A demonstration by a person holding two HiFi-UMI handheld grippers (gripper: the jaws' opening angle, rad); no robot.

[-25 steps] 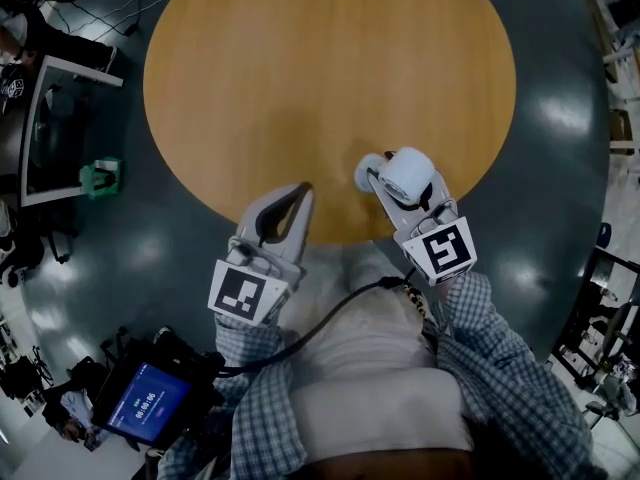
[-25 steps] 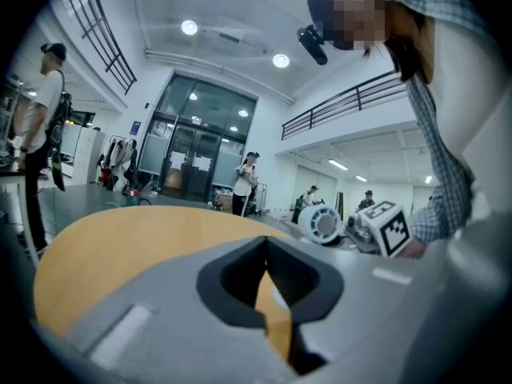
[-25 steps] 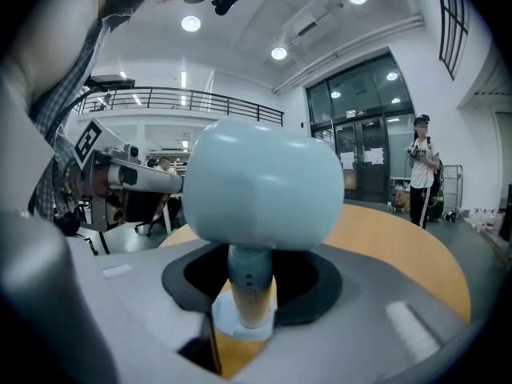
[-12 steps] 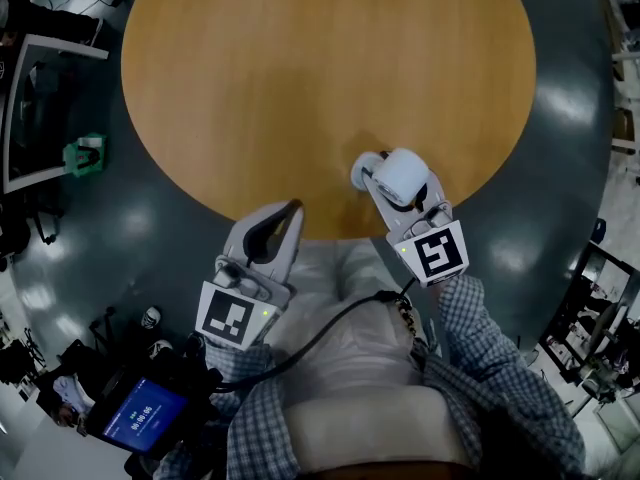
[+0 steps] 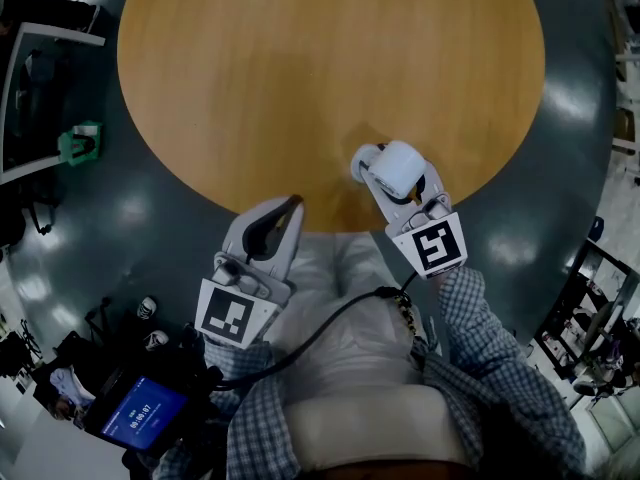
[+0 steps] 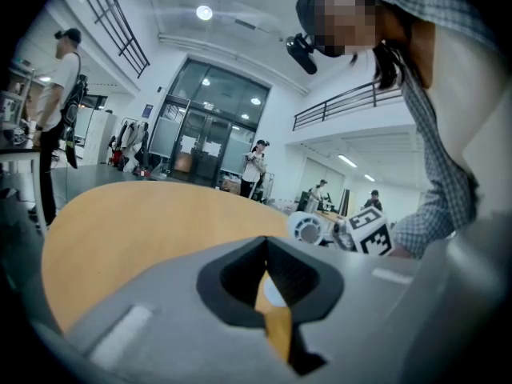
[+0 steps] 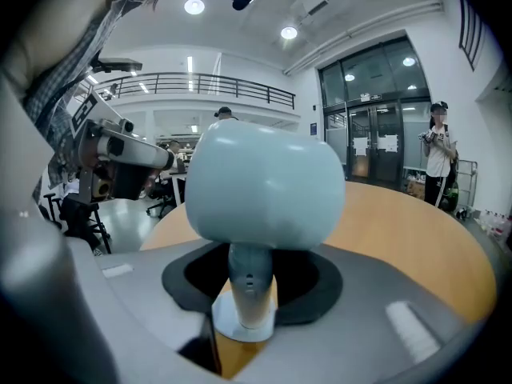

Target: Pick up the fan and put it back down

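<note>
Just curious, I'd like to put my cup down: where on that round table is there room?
Nearly all of the table is bare, from far rim to middle. The near edge is crowded: the fan in the right gripper, the left gripper beside it.

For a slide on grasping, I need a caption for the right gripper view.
Right tool clamped on the stem of a small pale-blue plastic fan, round wooden table beyond.

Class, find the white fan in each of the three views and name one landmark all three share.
Head view: fan right of centre, at the near edge of the round wooden table.
Left gripper view: small, right of centre.
Right gripper view: large, dead centre, stem between the jaws.
Shared landmark: the round wooden table.
</note>
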